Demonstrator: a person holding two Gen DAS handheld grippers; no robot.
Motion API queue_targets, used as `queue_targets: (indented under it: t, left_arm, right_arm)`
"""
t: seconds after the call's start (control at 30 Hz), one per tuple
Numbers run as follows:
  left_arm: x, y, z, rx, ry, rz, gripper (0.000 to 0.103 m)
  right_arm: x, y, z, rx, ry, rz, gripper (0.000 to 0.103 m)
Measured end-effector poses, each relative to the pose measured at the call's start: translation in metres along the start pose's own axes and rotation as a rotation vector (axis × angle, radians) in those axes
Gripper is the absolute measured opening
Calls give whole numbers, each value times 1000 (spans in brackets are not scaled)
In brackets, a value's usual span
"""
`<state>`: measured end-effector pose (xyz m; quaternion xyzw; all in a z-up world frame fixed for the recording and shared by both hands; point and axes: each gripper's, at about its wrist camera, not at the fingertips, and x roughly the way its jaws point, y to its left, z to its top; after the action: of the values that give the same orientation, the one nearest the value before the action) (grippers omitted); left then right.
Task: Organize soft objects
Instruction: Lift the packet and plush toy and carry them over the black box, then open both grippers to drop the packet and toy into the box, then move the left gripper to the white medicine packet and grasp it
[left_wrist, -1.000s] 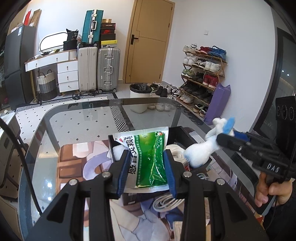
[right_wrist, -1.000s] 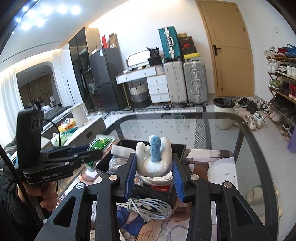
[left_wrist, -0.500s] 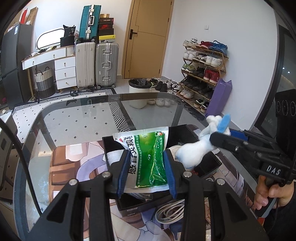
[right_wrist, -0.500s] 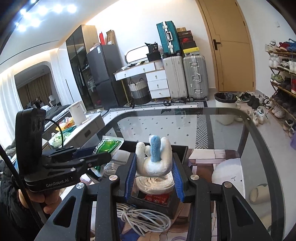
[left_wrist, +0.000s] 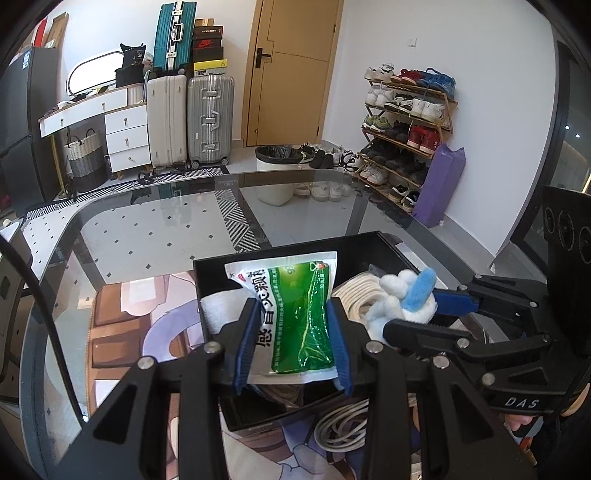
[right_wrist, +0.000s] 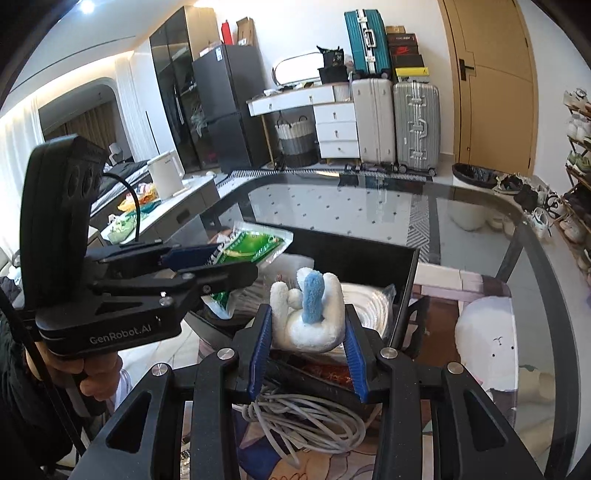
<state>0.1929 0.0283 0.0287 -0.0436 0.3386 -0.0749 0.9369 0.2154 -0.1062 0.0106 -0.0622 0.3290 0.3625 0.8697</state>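
My left gripper (left_wrist: 291, 343) is shut on a green and white soft packet (left_wrist: 295, 314) and holds it above a black box (left_wrist: 258, 258) on the glass table. The packet (right_wrist: 251, 243) and left gripper (right_wrist: 210, 264) also show in the right wrist view. My right gripper (right_wrist: 306, 354) is shut on a white plush toy with a blue ear (right_wrist: 306, 314), held over the same box (right_wrist: 354, 247). The right gripper (left_wrist: 428, 314) and toy (left_wrist: 402, 299) show at the right of the left wrist view. A coil of white rope (left_wrist: 358, 291) and a white foam piece (left_wrist: 221, 314) lie in the box.
A bundle of grey cable (right_wrist: 303, 421) lies on the printed mat (left_wrist: 122, 317) in front of the box. A white plush cushion (right_wrist: 487, 343) lies at the right. The glass table's (left_wrist: 155, 225) far edge curves ahead. Suitcases, drawers and a shoe rack stand beyond.
Both grippers have moved forward and lower over the black box with their loads. The right gripper with the toy has come closer to the left gripper.
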Motion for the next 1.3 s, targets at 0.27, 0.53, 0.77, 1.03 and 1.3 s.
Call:
queue_targets:
  t: [0.27,0.53,0.77,1.03,1.3]
  left_arm:
    - [4,-2,-3,15,19,12,37]
    - [-10,-3,-6,8,-1,16,58]
    - [-28,-3,-10,25,-14,39,72]
    - [-50,-1,-27,15,-71,94,100]
    - [-61,0,-51,25,-57,87,100]
  right_arm:
    - [14,0,-5,1,-9,2,41]
    - [-7,-11,-12,24,-115,-70,70]
    - [-21,-28,-24,68,-111,-70,88]
    - [-35,-24,-39,77,-90,-100,102]
    - [-49,-15,-55,91,-104,-97,102]
